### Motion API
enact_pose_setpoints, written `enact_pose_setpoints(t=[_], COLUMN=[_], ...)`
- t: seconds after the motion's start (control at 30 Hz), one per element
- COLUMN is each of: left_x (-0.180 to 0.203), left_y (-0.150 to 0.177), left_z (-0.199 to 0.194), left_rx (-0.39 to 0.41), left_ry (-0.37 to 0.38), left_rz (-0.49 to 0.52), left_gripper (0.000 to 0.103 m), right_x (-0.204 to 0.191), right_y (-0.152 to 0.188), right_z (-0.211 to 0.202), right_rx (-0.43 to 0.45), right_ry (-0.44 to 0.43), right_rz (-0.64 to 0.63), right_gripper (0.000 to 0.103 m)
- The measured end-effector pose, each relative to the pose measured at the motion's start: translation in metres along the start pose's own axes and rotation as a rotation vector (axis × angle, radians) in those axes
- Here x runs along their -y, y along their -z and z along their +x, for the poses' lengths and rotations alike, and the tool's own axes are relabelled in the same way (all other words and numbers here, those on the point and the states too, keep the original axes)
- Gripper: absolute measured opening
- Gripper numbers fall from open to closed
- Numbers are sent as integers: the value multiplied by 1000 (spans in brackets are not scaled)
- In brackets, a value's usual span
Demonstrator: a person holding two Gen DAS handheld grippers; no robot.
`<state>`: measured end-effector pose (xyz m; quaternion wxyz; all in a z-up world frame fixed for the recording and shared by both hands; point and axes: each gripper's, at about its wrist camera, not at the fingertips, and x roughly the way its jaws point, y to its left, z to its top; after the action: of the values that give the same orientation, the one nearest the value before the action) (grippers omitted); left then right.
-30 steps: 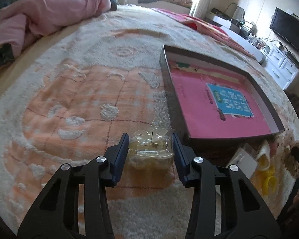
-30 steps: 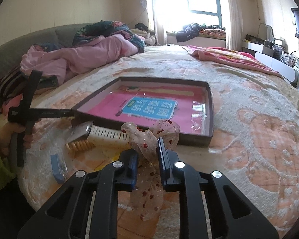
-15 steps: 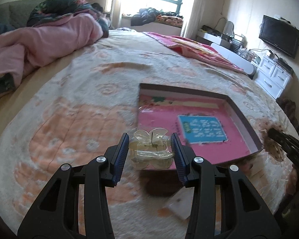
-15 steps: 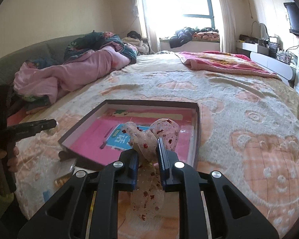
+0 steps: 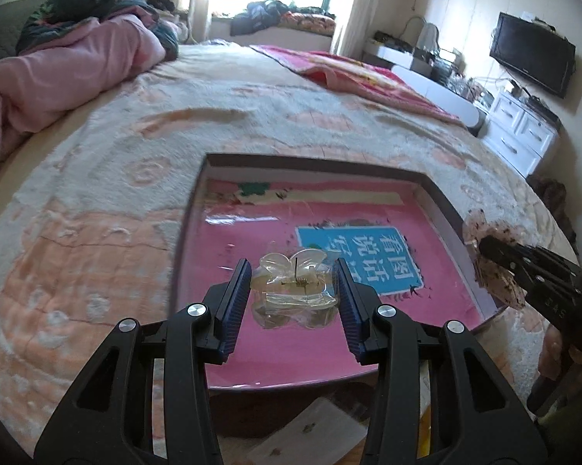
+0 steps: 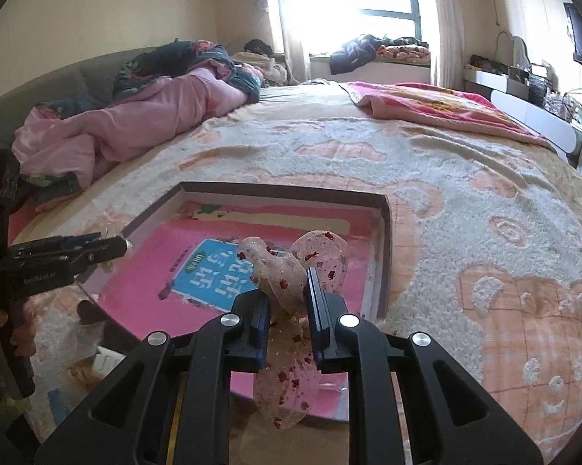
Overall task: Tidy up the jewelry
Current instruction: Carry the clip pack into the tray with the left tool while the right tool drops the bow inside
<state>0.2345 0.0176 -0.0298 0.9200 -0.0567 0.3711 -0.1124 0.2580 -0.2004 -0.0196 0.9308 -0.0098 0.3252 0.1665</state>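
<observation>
We see the bed (image 5: 108, 178) under its fleecy blanket, and on it the shallow box (image 5: 442, 209) with its pink bottom. A second ago both hands hung short of the box's near wall; now both are over it. The left gripper (image 5: 292, 290) pinches a clear hair claw (image 5: 294, 286) between its fingers. The right gripper (image 6: 287, 298) holds its fingers pressed on a spotted gauze bow (image 6: 287, 271).
</observation>
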Motion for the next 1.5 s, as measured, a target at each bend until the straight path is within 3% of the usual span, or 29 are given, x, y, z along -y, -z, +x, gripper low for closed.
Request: enact_pose_setpoints(t=[0.57, 0.7, 0.8, 0.87, 1.23, 1.43, 1.5], left_x=[4, 4, 5, 4, 3, 6, 8], left_y=[18, 20, 20, 21, 23, 27, 29], left_z=[32, 33, 33, 33, 4, -18, -22], left_rx=[-106, -112, -112, -112, -37, 15, 24], left_ry=[22, 18, 14, 9, -15, -21, -18], left_rz=[37, 38, 38, 38, 19, 11, 9], left_gripper=[35, 35, 35, 37, 64, 86, 89], right_x=[10, 9, 8, 9, 11, 8, 7], right_y=[22, 25, 25, 26, 30, 32, 32], right_z=[19, 18, 15, 11, -12, -31, -35], right_rx=[-82, -86, -75, -67, -5, 33, 44], right_ry=[-6, -11, -14, -16, 0, 19, 21], right_rz=[52, 55, 53, 56, 73, 70, 70], right_gripper=[23, 31, 47, 50, 77, 84, 85])
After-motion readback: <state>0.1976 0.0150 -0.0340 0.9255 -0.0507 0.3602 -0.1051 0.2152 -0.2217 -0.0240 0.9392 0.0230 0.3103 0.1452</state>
